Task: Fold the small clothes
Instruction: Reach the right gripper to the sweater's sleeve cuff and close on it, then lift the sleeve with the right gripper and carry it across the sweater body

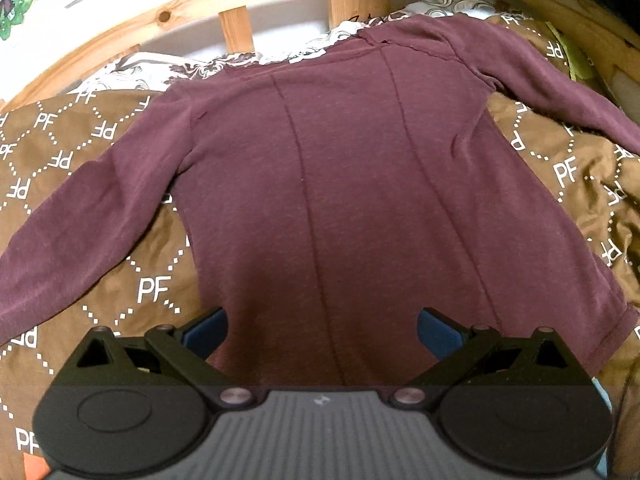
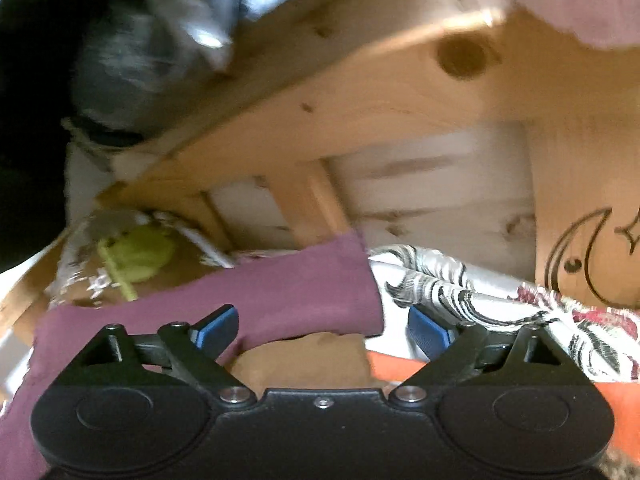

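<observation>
Left wrist view: maroon long-sleeved top (image 1: 340, 184) spread flat on the bed, over a brown bedspread (image 1: 52, 148) printed with "PF" in a dotted lattice. Collar end lies far, toward the wooden bed frame (image 1: 236, 24); hem end near. One sleeve runs out to the left edge of view, the other to the right. Two lengthwise seams down the body, few wrinkles.

Left claw (image 1: 322, 334) hovers above the hem area, jaws spread wide and released, nothing between the blue pads (image 1: 206, 334). Cannot tell whether the tips touch the cloth.

Right wrist view, blurred: right claw (image 2: 322, 332) also released, jaws apart. The sleeve cuff (image 2: 304, 288) lies across the gap just ahead of the pads, not pinched. Beyond it a patterned sheet (image 2: 460, 296) and an orange cloth (image 2: 500, 376) underneath.

Step in hand, as I judge it: take the sleeve and fold it inward across the body.
- Grip near the cuff, catching both layers of the sleeve.
- Lift only enough to clear the bedspread, or it may drag up with it.
- Lay the sleeve along the nearer seam line; use the left claw to pin the body so it doesn't shift.
- Risk: soft bedding gives under pressure, so the fold line may wander.

Containers: none in either view; no basket or bin for finished pieces visible.
</observation>
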### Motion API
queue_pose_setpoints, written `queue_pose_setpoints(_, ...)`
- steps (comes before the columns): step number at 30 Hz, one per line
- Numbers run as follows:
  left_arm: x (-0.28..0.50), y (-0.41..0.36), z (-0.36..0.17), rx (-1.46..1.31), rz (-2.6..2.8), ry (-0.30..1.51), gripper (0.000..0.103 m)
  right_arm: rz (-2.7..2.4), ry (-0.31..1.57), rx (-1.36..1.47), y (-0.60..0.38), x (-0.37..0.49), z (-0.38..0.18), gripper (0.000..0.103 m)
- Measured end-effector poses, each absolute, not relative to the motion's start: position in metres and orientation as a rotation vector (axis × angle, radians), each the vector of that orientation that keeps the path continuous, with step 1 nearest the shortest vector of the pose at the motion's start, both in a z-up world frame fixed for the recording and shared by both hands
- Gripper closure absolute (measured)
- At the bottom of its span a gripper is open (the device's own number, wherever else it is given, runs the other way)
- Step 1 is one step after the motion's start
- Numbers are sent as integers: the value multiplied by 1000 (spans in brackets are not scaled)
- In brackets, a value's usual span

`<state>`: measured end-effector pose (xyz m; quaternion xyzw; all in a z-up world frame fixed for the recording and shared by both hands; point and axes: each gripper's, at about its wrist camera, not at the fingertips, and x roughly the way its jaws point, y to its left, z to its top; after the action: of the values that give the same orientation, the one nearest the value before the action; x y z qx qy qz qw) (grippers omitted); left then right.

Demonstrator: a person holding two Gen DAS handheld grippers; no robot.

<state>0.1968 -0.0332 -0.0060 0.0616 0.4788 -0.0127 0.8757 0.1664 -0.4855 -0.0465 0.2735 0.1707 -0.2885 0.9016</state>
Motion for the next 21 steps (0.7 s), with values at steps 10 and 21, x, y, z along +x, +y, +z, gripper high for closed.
queue_pose_setpoints(10, 200, -24, -8, 109, 5, 1006, 1, -627, 318, 622, -496, 170, -53, 78)
queue_pose_setpoints(21, 200, 2, -6, 14, 11, 963, 1, -534, 105, 59, -427, 163, -13, 93)
